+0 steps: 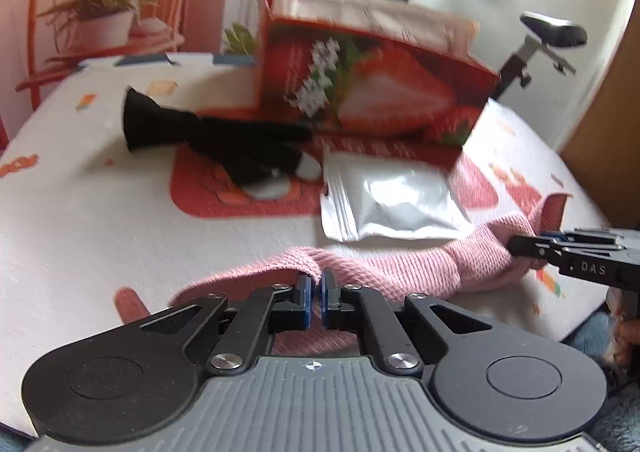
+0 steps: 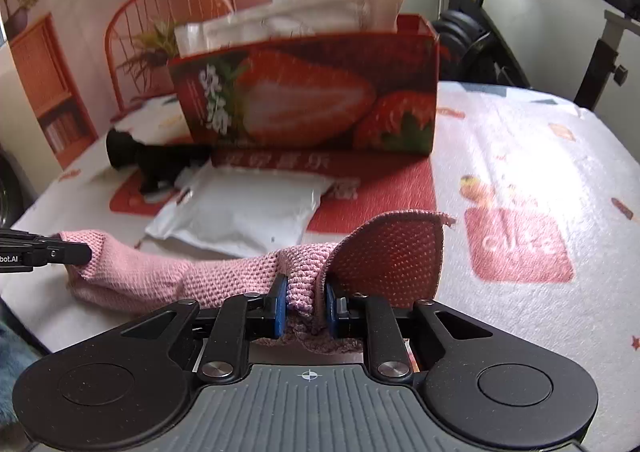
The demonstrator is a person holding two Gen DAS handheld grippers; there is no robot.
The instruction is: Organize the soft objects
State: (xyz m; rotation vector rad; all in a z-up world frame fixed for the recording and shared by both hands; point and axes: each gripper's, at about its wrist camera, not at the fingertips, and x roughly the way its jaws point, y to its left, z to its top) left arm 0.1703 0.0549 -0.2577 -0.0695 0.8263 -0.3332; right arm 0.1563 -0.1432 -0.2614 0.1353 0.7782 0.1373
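The pink knitted sock (image 1: 400, 264) lies stretched across the near part of the table (image 1: 80, 212), between the 2 grippers. The left gripper (image 1: 321, 294) is clamped on one end of it, with the blue pads almost together and only a thin fold of knit between them. The right gripper (image 2: 306, 302) is clamped on the other end, where a thicker bunch of knit sits between its pads, and a flap of the sock (image 2: 384, 252) stands up just beside it and shows the inner side. No earlier picture is given, so only this grip can be told.

Just behind the sock lies a white pouch (image 1: 392, 200), flat on the tablecloth and partly on a red mat (image 1: 240, 200). To the left of the pouch, a black sock (image 1: 208, 136) lies on the mat and on the cloth, with a white part at one end. Behind them stands a red box with strawberry print (image 1: 380, 92), upright, with pale packets (image 1: 360, 12) sticking out of its top. Farther back there are a red chair (image 1: 40, 12), potted plants (image 1: 104, 0) and an exercise bike (image 1: 552, 36).
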